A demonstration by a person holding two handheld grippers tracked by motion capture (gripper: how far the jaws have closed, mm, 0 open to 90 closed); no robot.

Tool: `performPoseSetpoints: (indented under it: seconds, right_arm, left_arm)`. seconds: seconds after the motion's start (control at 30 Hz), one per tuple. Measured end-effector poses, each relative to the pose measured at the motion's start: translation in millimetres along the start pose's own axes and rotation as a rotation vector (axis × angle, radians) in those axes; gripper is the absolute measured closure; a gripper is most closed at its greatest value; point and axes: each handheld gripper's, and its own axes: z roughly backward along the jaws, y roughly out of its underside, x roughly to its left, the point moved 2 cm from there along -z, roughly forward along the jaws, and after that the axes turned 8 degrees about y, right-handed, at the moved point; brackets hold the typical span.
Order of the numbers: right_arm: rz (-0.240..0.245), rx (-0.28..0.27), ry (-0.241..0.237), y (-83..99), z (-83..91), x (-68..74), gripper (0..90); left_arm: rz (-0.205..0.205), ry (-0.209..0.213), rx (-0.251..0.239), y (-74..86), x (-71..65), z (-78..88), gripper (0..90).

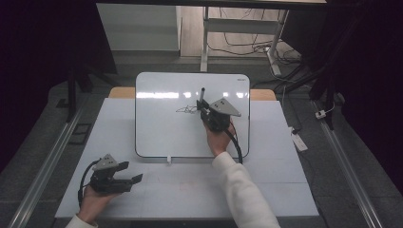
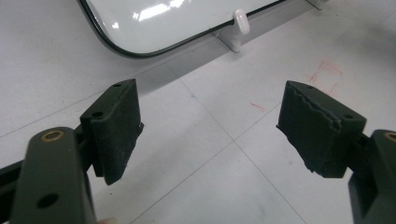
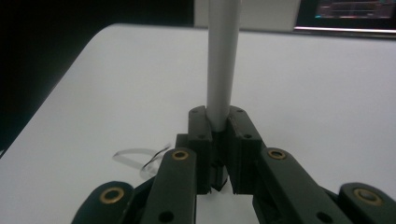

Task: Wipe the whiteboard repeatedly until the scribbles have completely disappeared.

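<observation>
A: Where's the marker (image 3: 223,60)?

B: Clenched upright in the right gripper (image 1: 205,112), over the whiteboard (image 1: 161,133), just beside a small dark scribble (image 1: 186,109) near the middle of the board.

A: And the other one?

B: The left gripper (image 1: 129,173) rests on the bench (image 1: 190,190) near the front left corner, jaws spread wide, nothing between them.

A: What could go wrong?

B: The board looks propped at a slant on small white feet (image 2: 239,24). I'd guess hard pressure could shove it back or make the marker twist in the jaws and smear the line.
</observation>
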Motion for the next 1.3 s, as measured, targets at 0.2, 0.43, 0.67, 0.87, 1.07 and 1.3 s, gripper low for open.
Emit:
performPoseSetpoints:
  seconds: [0.2, 0.43, 0.67, 0.87, 1.07, 1.3]
  right_arm:
    - [-0.008, 0.012, -0.05, 4.6, -2.0, 12.0, 81.2]
    - [0.005, 0.002, -0.021, -0.2, -5.5, 10.5, 81.2]
    - [0.025, 0.03, -0.068, 5.9, -1.5, 16.1, 81.2]
    - [0.015, 0.018, -0.035, 2.8, -0.9, 9.2, 81.2]
    - [0.028, 0.03, -0.077, 9.0, -0.7, 21.5, 81.2]
    - [-0.002, -0.006, -0.018, -4.0, -11.1, 13.2, 81.2]
  left_arm:
    - [0.009, 0.003, 0.0, 0.3, 2.0, 0.1, 22.1]
    - [0.001, 0.001, -0.005, 0.2, 0.5, 1.9, 22.1]
    - [0.006, 0.0, -0.006, 0.2, 2.3, 2.0, 22.1]
    - [0.003, 0.001, -0.004, 0.0, 0.4, 1.4, 22.1]
    - [0.009, 0.0, -0.003, 0.1, 2.9, 1.0, 22.1]
    - [0.003, 0.0, -0.01, 0.2, 1.7, 3.4, 22.1]
